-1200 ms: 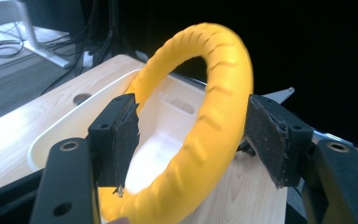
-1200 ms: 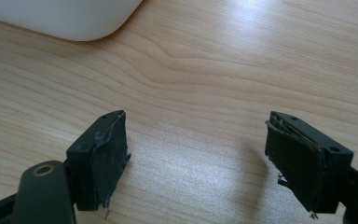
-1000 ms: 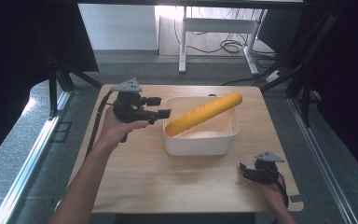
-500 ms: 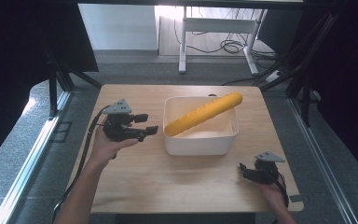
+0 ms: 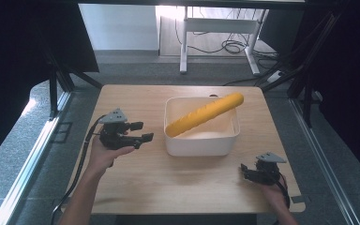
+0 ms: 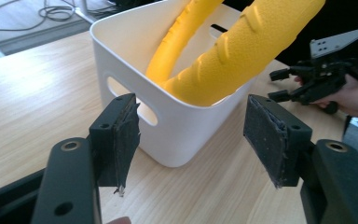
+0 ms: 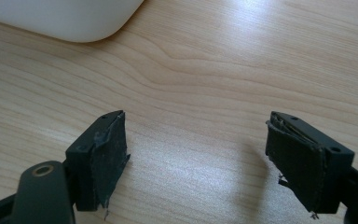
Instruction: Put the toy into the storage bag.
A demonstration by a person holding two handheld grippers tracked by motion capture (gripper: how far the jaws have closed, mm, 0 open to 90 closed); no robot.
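A yellow tube point(image 5: 204, 114) lies slanted across a white bin point(image 5: 201, 140) mid-worktop point(image 5: 168, 178), its ends over the rim; the left gripper point(image 5: 143, 131) hangs beside the bin, fingers wide, empty; the right gripper point(image 5: 245, 170) rests near the front edge, fingers wide, empty.

One white tub point(image 5: 201, 140) on the counter point(image 5: 168, 187) — one yellow foam roll point(image 5: 204, 114) lying across it — and two grippers, left point(image 5: 139, 132) and right point(image 5: 244, 170).
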